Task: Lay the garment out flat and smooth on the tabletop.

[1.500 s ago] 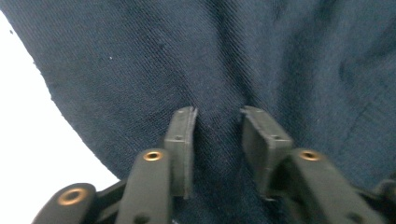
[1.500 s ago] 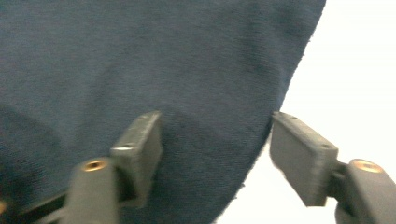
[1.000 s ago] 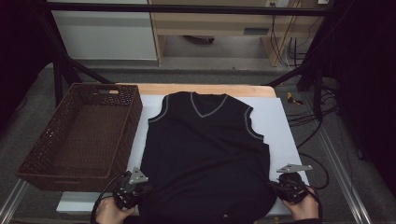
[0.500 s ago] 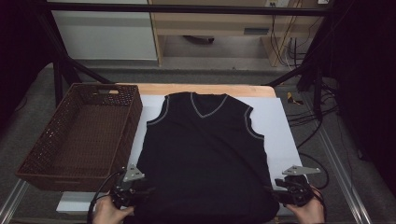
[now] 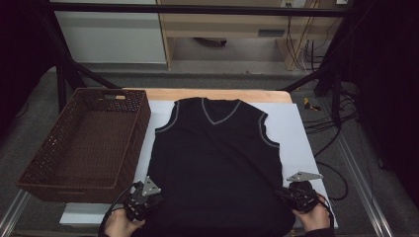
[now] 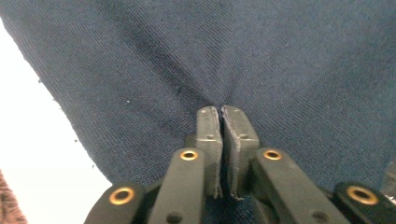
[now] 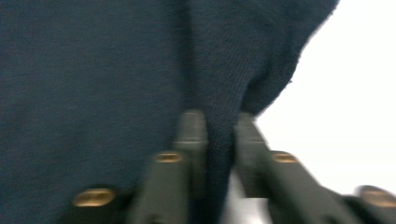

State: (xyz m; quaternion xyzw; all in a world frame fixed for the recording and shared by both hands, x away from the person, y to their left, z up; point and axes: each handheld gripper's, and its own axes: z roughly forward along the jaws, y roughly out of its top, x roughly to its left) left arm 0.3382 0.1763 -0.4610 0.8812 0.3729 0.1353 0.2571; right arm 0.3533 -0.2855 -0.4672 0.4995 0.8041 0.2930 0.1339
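Left tool (image 6: 220, 112) has its jaws pressed together on a pinch of the vest's (image 5: 215, 163) bottom hem, the cloth puckering into creases just ahead of the tips. Right tool (image 7: 219, 116) has a fold of the same hem between its jaws; that view is blurred, but the cloth stands bunched between them, so it looks clamped too.

Compared with a second ago, both tools have slid back toward the person, along the near edge of the table (image 5: 296, 123), and the hem has come with them. The garment lies a little lower on the white sheet, and the right hand (image 5: 311, 217) sits farther out to its side. I judge this as a pull to stretch and flatten the vest before folding it, with the grip on both corners now set.

Ahead of the tools the vest lies flat, front up, dark navy knit with a pale stripe around the V-neck and armholes, neck pointing away. Its body looks smooth, with no big wrinkles. Off to the outer side of the left tool stands a brown woven basket (image 5: 59, 177), apart from the vest.
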